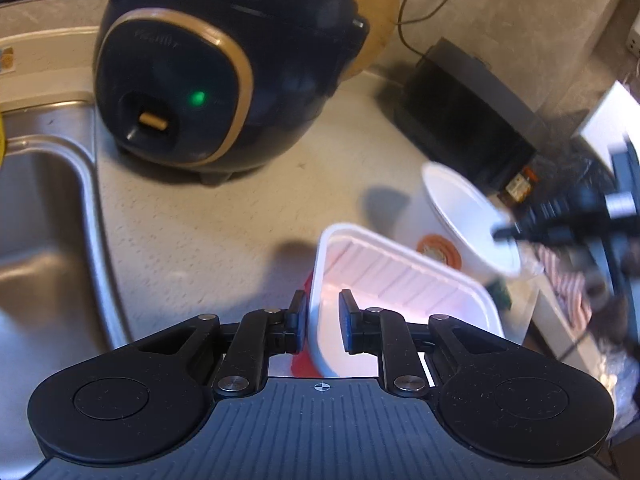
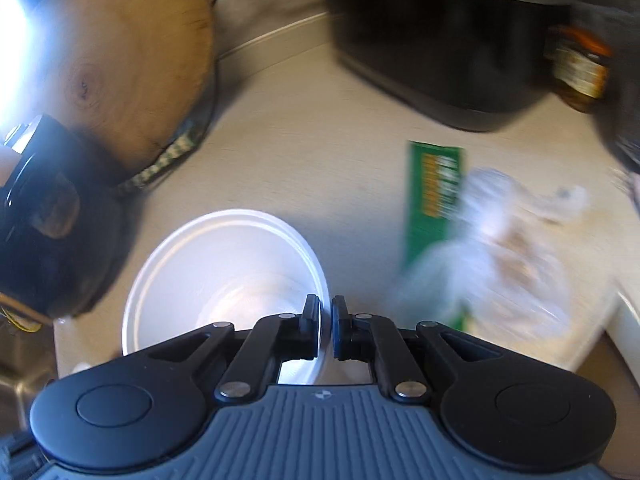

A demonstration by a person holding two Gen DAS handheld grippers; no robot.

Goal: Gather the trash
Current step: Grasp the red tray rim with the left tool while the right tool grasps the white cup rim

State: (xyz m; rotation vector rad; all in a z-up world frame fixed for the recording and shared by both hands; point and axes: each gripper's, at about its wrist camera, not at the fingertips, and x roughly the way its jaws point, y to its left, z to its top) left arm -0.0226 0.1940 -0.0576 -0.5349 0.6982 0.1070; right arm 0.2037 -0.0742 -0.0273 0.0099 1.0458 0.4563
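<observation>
Left wrist view: left gripper [image 1: 323,322] clamped on the near wall of a white rectangular plastic tray [image 1: 404,280], one finger outside the rim, one inside; tray lifted and tilted above the beige countertop [image 1: 208,216], with a bit of red showing beneath its near corner. Just beyond the tray, a white paper cup [image 1: 464,220] tipped on a slant, orange round logo on its side, pinched at the rim by the right gripper [image 1: 508,232], blurred, coming in from the right. Farther back, a dark blue rice cooker [image 1: 216,68] with gold trim and a lit green light, standing beside the stainless sink [image 1: 44,208] at left. Behind the cooker, a round wooden board [image 1: 376,12] leaning on the wall; to the right, a black box-shaped appliance [image 1: 468,108].

Right wrist view: right gripper [image 2: 325,330] closed narrowly on the rim of the white paper cup [image 2: 224,272], open mouth facing the camera, cup held above the countertop [image 2: 312,152]. Lying on the counter to the right, a green wrapper [image 2: 432,200] and, partly over it, a crumpled clear plastic bag [image 2: 504,256], both blurred. Wooden board [image 2: 128,64] at upper left, black appliance [image 2: 440,48] at top, a jar with an orange lid [image 2: 580,68] beside it.
</observation>
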